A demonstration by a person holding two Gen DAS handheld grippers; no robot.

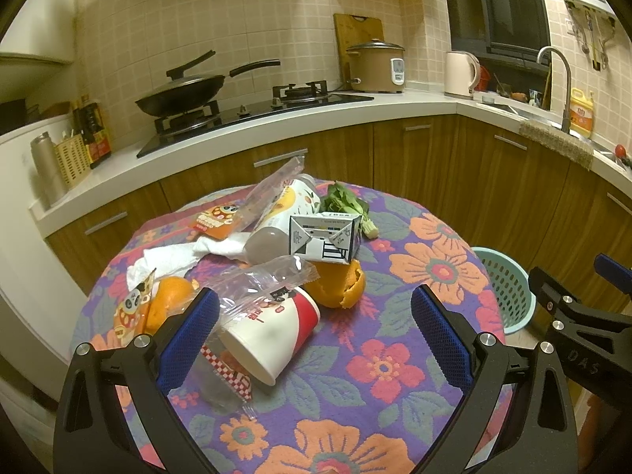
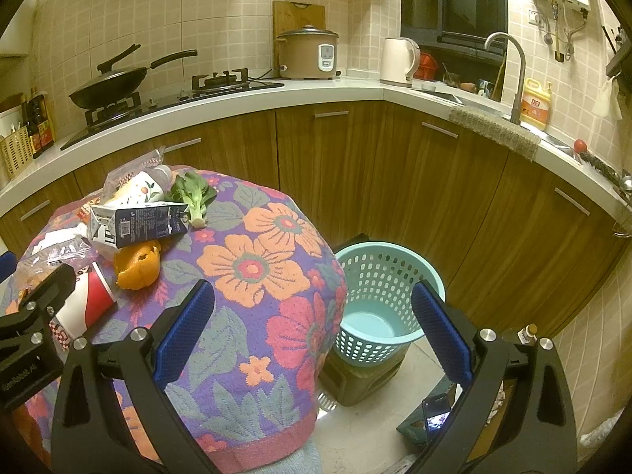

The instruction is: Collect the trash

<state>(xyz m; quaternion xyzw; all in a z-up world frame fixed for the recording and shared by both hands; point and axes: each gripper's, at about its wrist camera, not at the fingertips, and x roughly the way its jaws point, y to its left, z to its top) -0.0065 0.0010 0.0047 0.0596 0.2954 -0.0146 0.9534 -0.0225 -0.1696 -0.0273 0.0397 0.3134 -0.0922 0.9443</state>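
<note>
Landmark: the milk carton (image 1: 324,238) lay on its side near the middle of the heap on the flowered tablecloth (image 1: 355,395); every place below is told from it.

Left gripper (image 1: 316,339): was spread wide with nothing between its blue pads, on the near side of the carton, low over the cloth.

Right gripper (image 2: 316,339): gaped just as wide and held nothing (it hung past the table's edge, well to the right of the carton).

Paper cup (image 1: 272,335): lay tipped over nearer than the carton, just beside the left gripper's left finger (image 1: 189,339).

Clear wrapper (image 1: 256,284): was draped over the cup, between the carton and that finger, partly screening the cup.

Orange peel (image 1: 339,286): sat under the carton's near edge, touching it.

Second orange piece (image 1: 170,300): lay left of and nearer than the carton, partly hidden behind a panda-print packet (image 1: 130,312).

Bottle (image 1: 276,221): lay on its side against the carton's left flank.

Greens (image 1: 347,205): were just behind the carton.

White cloth (image 1: 177,254): was crumpled to the left of the carton.

Orange snack packet (image 1: 215,219): was left of and behind the carton.

Basket (image 2: 379,300): stood on the floor, lower than and right of the carton, with nothing seen inside (it rested on a dark box).

Backdrop: a wok (image 1: 181,91) and a rice cooker (image 1: 375,65) stood on the counter far behind the carton.
</note>
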